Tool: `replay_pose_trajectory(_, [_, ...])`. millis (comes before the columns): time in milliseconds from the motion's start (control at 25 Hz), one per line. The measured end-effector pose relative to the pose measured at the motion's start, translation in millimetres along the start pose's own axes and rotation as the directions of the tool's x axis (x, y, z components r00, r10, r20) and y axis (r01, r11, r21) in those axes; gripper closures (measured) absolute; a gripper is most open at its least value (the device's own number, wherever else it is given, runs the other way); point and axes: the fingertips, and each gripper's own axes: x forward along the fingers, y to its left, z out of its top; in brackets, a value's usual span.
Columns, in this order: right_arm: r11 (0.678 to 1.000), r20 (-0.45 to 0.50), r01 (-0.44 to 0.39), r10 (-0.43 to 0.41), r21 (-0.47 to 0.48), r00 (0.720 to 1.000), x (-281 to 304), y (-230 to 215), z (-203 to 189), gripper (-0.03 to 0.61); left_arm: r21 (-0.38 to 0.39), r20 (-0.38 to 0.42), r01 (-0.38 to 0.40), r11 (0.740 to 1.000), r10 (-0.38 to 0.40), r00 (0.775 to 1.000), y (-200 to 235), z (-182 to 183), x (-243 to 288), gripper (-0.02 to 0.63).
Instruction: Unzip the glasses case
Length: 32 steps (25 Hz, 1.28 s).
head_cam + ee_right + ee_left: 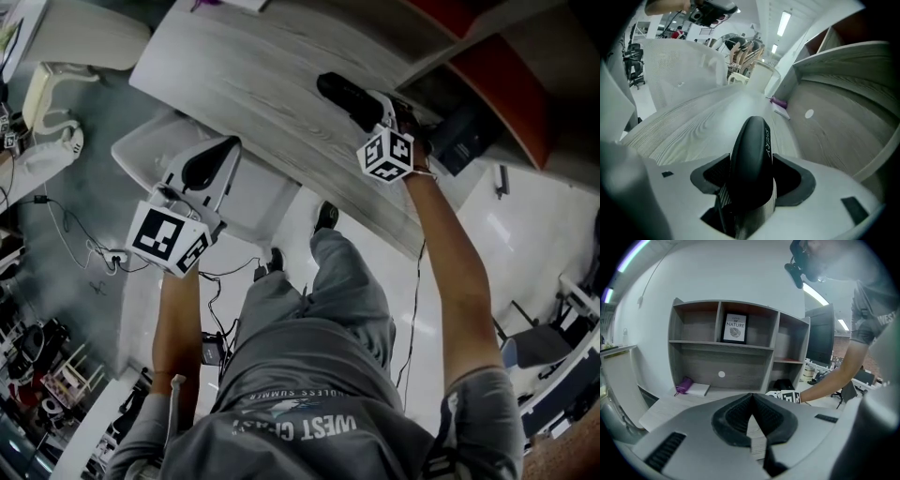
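Observation:
The black glasses case (339, 92) lies on the pale wood desk (244, 80) near its right end. My right gripper (366, 109) reaches it from the right. In the right gripper view the case (752, 150) stands on edge between the jaws, and both ribbed pads press its sides, so the right gripper (751, 174) is shut on it. The zip does not show. My left gripper (228, 145) hangs off the desk's near edge on the left, well apart from the case. Its jaws meet at the tips, and the left gripper (752, 397) holds nothing.
A grey shelf unit (719, 345) stands at the back of the desk with a framed print (735, 327) in one cubby. A purple item on a white pad (689, 386) lies at the far end. A white chair (141, 150) sits under my left gripper.

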Motion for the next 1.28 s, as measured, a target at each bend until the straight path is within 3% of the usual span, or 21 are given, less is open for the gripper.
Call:
replay_pose_trajectory(120, [0.995,0.011,-0.006,0.005,0.096,1.0,-2.5,-13.0,-9.0,0.295,0.003,-0.003,-0.002,1.0,0.002,1.0,-2.8,9.9,9.8,0.614])
replay_pose_trajectory(240, [0.972,0.023,-0.055,0.051,0.23,0.998,-9.5,-23.4,-5.1,0.304,0.001,-0.002,-0.012,1.0,0.012,1.0,-1.5,20.6,11.9,0.614])
replay_pose_trajectory(360, [0.951,0.022,-0.101,0.099,0.293,0.995,-19.6,-24.4,0.7,0.31,0.017,0.002,-0.027,0.999,0.027,1.0,3.5,31.2,6.7,0.614])
replay_pose_trajectory(880, [0.918,0.176,-0.166,0.108,0.361,0.978,-103.4,8.3,88.7,0.311,0.013,0.032,0.026,1.0,-0.026,0.999,9.1,28.4,-35.8,0.614])
replay_pose_trajectory(1120, [0.901,0.304,-0.213,0.097,0.378,0.948,-163.5,14.4,138.1,0.311,0.001,0.067,0.067,0.998,-0.067,0.995,-2.0,31.2,-48.9,0.614])
replay_pose_trajectory(1280, [0.899,0.375,-0.253,0.11,0.358,0.921,-209.2,21.6,172.4,0.311,-0.048,0.086,0.122,0.991,-0.117,0.989,-14.8,35.5,-62.9,0.614])
